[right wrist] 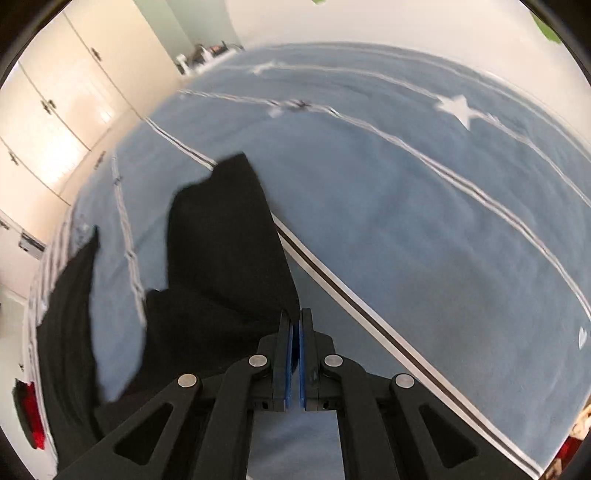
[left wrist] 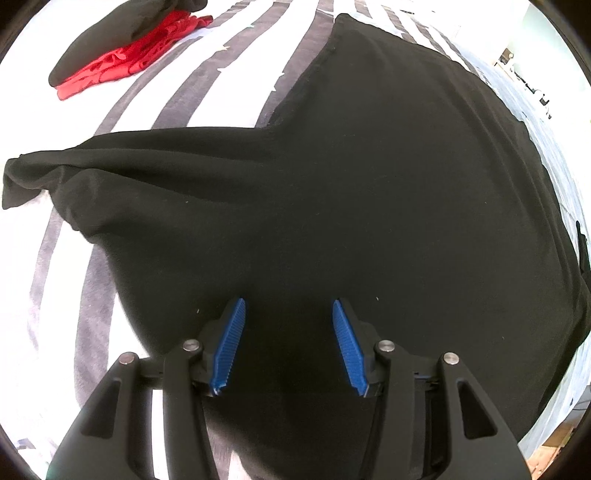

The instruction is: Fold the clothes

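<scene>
Item: black garment [left wrist: 351,192], the piece in hand. In the left wrist view it lies spread across a grey-and-white striped bedcover [left wrist: 229,66], filling the frame from 9 o'clock round to 4 o'clock. One sleeve [left wrist: 55,173] lies stretched out flat toward 9 o'clock, its cuff rumpled.

Item: left gripper [left wrist: 288,347], at 6 o'clock, poised over the near part of the garment. Jaws spread wide, with only cloth showing between them; they grip nothing.

Item: right gripper [right wrist: 295,354]. Jaws pressed together, pinching an edge of black cloth [right wrist: 229,240], which rises toward 11 o'clock in a lifted, blurred flap above a blue bedcover [right wrist: 424,240].

Item: small stack at 10 o'clock in the left view, a dark piece [left wrist: 122,33] lying on a red one [left wrist: 122,62]. Whether these are neatly folded cannot be told.

Progress, as judged: one portion of the black garment is raised in the right gripper, fitting a fold being carried over. The body and one sleeve lie flat and unfolded, so most folds on this piece remain. The stack suggests other clothes have been set aside.
</scene>
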Motion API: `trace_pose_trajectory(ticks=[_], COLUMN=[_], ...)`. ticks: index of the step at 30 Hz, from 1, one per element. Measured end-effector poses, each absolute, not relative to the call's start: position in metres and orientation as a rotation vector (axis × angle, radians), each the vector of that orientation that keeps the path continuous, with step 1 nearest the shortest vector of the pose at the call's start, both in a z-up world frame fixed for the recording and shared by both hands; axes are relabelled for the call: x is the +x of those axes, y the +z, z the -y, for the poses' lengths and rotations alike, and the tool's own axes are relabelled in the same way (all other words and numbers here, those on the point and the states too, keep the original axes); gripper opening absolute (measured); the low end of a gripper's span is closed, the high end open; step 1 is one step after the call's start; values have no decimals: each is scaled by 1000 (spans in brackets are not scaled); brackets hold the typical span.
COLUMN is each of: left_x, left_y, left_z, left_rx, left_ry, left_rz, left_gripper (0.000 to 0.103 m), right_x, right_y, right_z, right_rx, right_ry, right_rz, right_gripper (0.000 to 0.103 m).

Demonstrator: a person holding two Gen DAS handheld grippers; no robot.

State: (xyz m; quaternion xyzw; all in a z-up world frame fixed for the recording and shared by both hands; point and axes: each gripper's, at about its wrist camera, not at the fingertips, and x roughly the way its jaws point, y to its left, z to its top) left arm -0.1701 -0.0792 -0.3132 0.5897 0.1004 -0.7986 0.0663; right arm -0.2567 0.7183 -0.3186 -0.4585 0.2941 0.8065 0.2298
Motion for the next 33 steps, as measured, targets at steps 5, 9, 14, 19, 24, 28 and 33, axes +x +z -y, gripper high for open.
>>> trace_pose_trajectory(ticks=[5,9,14,19,24,28,33], left_x=[-139,-124,-106,-96,-89,-83,-90], left_y=[-292,-281,-291,-300,-316,-331,-332], left_z=[80,79,78,95,97,94,82], left_rx=[1769,1752,1756,1745,1806,1832,1810], left_ry=[-2415,-2386,-2332,-2324,-2348,-2368,-2516], left_rz=[-346,-395,-484,-651,-788,-815,-840], left_gripper=[46,48,52,63,71,72,35], right_x=[-240,-217,-188,-155,-137,-130,-122], right_y=[-325,-329,-341,-360,-373,-377,-382], right_z=[-679,-616,-537,-472,-440,-419,-393], right_rx=[-1336,-1482,-1673,-1788,-1785,-1764,-1737], right_ry=[2256,2333,2388,2366,2336,2351,2370], right_rz=[-805,-853,-903,-997,-1093,-1114,-1140], right_gripper=[12,26,27,39,40,41,24])
